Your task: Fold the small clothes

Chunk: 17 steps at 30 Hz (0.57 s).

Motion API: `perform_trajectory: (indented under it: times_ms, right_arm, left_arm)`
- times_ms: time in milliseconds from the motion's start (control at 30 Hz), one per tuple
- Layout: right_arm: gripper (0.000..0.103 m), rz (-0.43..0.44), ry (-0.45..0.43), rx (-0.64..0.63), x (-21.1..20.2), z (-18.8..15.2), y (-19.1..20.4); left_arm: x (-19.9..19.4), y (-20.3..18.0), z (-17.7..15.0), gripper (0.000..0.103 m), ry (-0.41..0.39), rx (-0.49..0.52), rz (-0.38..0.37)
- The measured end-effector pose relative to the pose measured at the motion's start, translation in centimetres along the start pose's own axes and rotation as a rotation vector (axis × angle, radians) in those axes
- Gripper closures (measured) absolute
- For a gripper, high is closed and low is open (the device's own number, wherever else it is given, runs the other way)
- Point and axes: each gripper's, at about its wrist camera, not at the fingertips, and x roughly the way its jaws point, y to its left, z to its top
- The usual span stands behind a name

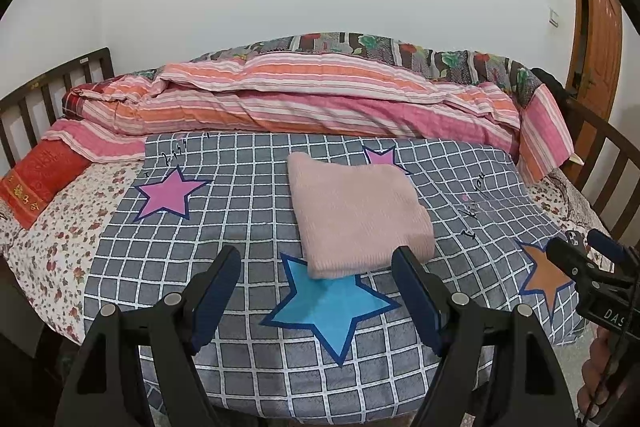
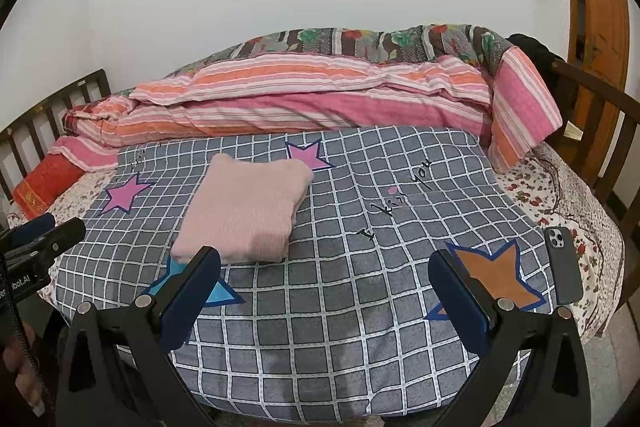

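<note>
Grey checked cover (image 1: 248, 227) spans the bed; folded pink garment (image 1: 356, 215) lies mid-cover, far of both grippers. Left gripper (image 1: 316, 291) and right gripper (image 2: 324, 291) both gape, empty. Risks: careless grab unfolds it; phone (image 2: 562, 265) near right edge gets knocked.

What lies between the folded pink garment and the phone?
In the right wrist view, only bare checked cover with script lettering and an orange star separates folded pink garment from phone.

A grey checked bedcover with stars (image 2: 340, 307) lies open in front. On it sit a folded pink knitted garment (image 1: 356, 215) and, far right, a dark smartphone (image 2: 562, 263). Rolled striped pink-and-orange quilts (image 1: 304, 99) block the back.
</note>
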Motion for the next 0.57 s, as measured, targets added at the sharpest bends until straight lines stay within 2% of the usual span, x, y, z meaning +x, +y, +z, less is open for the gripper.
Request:
perform_trajectory:
  times_ms: [567]
  right_arm:
    - [0.001, 0.009, 0.008, -0.016, 1.0, 1.3, 0.3]
  left_arm:
    - [0.5, 0.3, 1.5, 0.026, 0.001, -0.008, 0.001]
